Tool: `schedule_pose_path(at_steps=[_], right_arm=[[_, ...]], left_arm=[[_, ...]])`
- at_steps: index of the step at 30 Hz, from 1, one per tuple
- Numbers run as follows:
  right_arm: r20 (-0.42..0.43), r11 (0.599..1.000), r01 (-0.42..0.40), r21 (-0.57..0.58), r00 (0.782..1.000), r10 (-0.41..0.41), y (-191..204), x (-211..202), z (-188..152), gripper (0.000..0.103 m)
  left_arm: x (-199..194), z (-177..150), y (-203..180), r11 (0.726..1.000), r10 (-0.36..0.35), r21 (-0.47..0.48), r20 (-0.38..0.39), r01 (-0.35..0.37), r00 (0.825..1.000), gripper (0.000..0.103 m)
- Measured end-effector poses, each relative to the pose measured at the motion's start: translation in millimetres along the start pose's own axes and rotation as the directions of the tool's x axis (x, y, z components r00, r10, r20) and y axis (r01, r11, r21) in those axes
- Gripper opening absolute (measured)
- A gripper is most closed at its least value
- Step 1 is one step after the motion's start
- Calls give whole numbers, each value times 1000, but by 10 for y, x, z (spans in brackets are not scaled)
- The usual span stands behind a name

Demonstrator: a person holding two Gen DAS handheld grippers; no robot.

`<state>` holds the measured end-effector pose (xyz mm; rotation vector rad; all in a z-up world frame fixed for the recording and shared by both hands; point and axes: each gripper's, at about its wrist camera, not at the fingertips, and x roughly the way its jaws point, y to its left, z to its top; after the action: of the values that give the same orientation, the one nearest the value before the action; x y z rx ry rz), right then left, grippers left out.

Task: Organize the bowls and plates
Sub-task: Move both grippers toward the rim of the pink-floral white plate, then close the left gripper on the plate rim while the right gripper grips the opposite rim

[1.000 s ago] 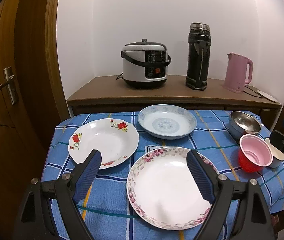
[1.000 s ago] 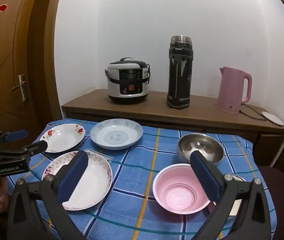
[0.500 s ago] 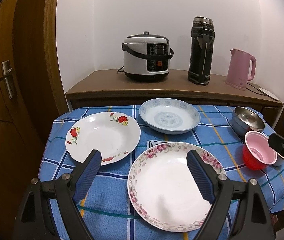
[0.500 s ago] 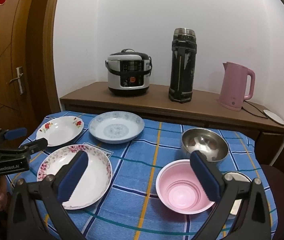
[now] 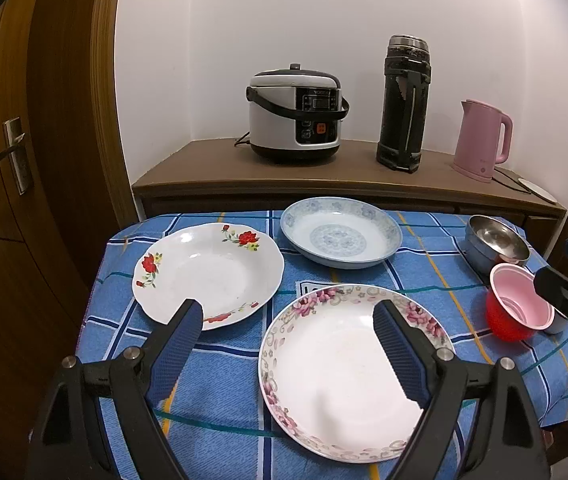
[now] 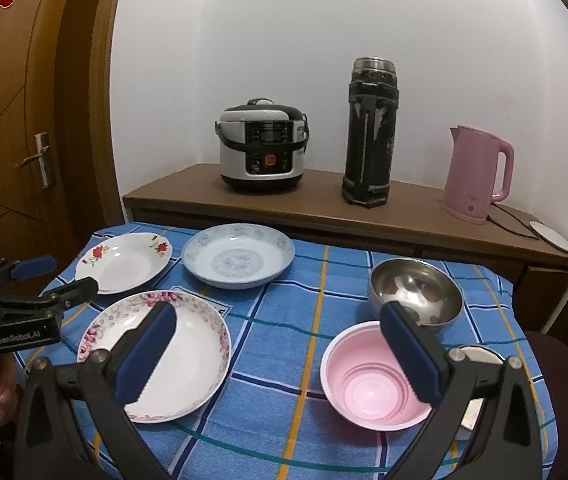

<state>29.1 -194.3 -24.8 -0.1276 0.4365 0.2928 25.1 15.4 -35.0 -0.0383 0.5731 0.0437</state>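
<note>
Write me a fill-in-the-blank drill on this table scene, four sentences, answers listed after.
1. The plate with red flowers lies to the left of the ____ plate.
2. Both the left gripper and the right gripper are ____.
3. The bowl just behind the pink bowl is made of ____.
4. On the sideboard, the black flask stands between the rice cooker and the pink ____.

Answers: blue; open; steel; kettle
</note>
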Motion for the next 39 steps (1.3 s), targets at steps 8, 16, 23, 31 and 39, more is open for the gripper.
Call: schedule_pose_path(at_steps=[8, 16, 23, 31, 39], right_arm=[[5, 1000, -28, -1, 1000, 28, 7, -17, -4, 103], [-9, 999, -33, 2, 999, 33, 20, 34, -21, 103], [-29, 999, -37, 0, 999, 37, 45, 120, -23, 103], [-78, 998, -60, -21, 995, 58, 154, 327, -52, 102], [-142, 992, -106, -62, 985, 97, 329, 625, -104, 100]], left_arm=[[-4, -4, 8, 1000, -3, 0, 3, 3, 1000, 89], [45, -21, 39, 1000, 8, -11, -17, -8, 1000, 89], [74, -46, 37, 1000, 7, -9, -30, -7, 1000, 89], [177, -112, 70, 1000, 17, -10, -78, -18, 997, 89], [316, -187, 142, 999, 41, -18, -126, -44, 991, 89]])
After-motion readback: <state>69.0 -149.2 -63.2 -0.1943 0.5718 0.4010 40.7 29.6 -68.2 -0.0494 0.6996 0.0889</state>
